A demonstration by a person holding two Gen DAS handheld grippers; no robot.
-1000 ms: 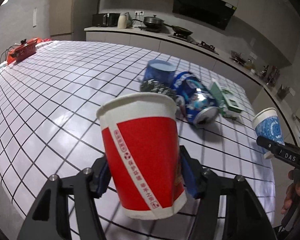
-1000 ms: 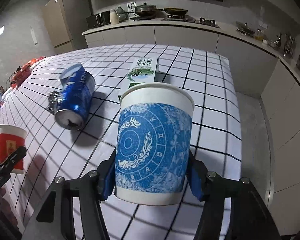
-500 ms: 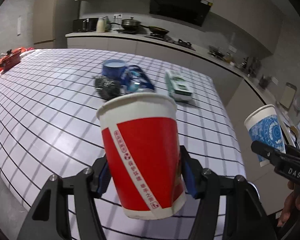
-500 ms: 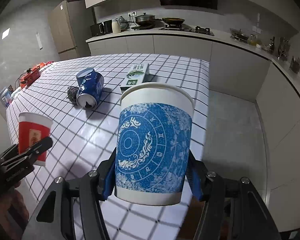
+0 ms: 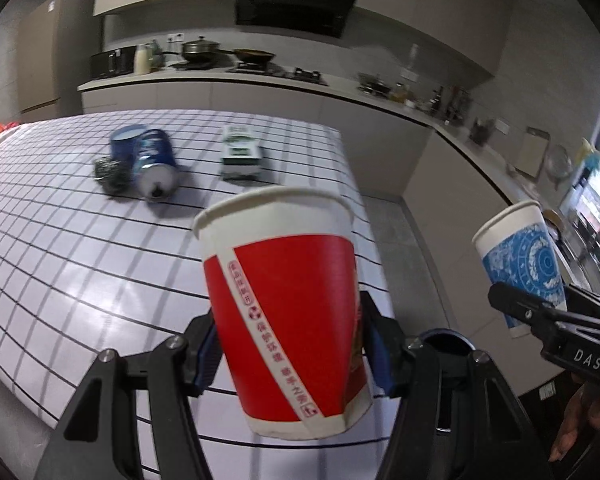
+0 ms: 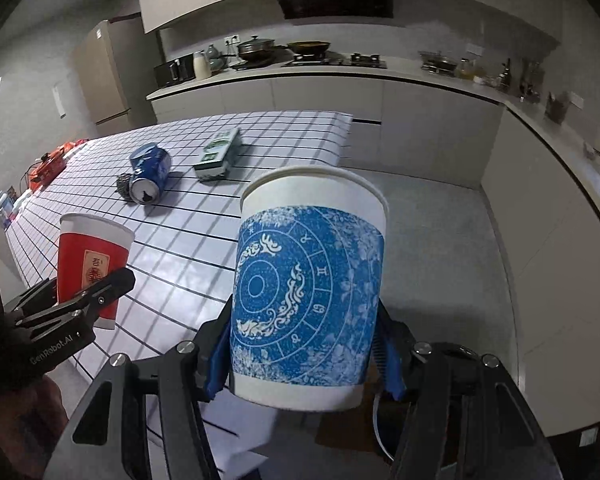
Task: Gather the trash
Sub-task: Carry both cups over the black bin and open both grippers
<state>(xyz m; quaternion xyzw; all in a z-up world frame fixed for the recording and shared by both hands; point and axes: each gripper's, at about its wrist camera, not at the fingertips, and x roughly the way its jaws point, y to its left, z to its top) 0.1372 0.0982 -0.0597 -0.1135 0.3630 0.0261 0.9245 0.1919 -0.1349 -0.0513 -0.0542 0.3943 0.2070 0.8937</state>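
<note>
Each claw is clenched low on an upright paper cup so the body cannot tip, the left claw point(image 5: 290, 354) grasping the red cup point(image 5: 284, 312) and the right claw point(image 6: 300, 356) the blue cup point(image 6: 308, 292), both off the table point(image 5: 60, 260), whose can point(image 5: 154, 164) and carton point(image 5: 240, 154) lie at 11 o'clock

wrist views, close, probably sharing table point(image 5: 80, 248)
</note>
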